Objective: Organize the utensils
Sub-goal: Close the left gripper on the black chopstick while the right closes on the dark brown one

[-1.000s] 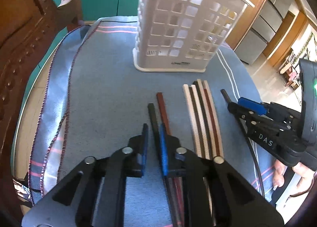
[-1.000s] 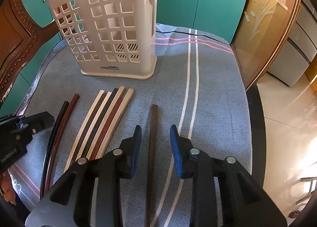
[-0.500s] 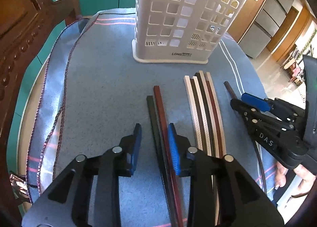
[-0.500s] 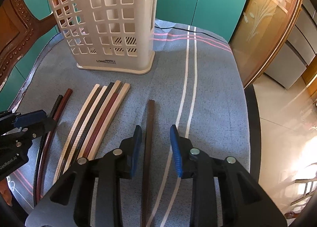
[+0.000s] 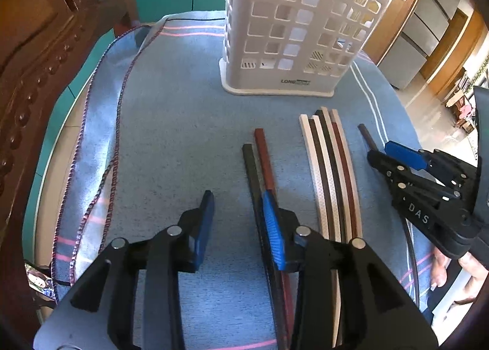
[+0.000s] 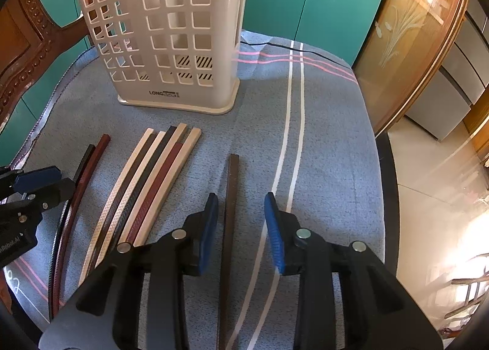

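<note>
Long chopsticks lie on a blue cloth in front of a white perforated holder point(image 5: 299, 29) point(image 6: 171, 38). A black stick point(image 5: 252, 173) and a red-brown stick point(image 5: 265, 163) lie as a pair; my open left gripper point(image 5: 240, 221) hovers just left of them, its right finger over them. A bundle of several cream, dark and red sticks point(image 5: 330, 173) point(image 6: 149, 185) lies to their right. A single dark brown stick point(image 6: 230, 197) lies between the fingers of my open right gripper point(image 6: 241, 221).
The blue striped cloth point(image 6: 321, 151) covers a round table. A carved wooden chair point(image 5: 36, 53) stands at the left. Teal cabinets point(image 6: 321, 1) are behind, and a glass-fronted wooden cabinet point(image 6: 412, 44) is at the right. The table edge drops off to the right.
My left gripper has opened wider and shifted left, so the black and red-brown pair now lies under its right finger rather than between the fingers. Both cameras have drawn back slightly from the holder.
</note>
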The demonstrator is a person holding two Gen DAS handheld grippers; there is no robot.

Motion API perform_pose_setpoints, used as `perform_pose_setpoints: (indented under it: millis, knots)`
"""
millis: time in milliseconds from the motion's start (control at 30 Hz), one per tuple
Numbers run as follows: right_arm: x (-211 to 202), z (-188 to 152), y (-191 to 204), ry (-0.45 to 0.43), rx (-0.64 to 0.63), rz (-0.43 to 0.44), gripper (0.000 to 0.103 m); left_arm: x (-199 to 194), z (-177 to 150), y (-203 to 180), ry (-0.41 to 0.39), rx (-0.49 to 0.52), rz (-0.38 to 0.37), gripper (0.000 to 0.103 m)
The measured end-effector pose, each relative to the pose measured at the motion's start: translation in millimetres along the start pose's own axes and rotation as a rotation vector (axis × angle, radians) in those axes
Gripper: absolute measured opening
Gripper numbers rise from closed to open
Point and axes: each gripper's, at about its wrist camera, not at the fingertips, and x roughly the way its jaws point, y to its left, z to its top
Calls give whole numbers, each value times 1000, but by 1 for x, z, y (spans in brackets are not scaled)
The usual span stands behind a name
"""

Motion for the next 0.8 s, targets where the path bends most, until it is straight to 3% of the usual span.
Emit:
perform_pose_setpoints:
  millis: [200,400,800]
  knots:
    - [-1,-1,2,-6,-9,-18,39,3,-8,-23,-31,100,115,34]
    - [-5,-5,8,-18,-37,-42,39,3,-6,-21,-32,88,103,29]
    - [-11,-9,14,-20,-52,-58,36,5,-6,-25,-30,98,105,31]
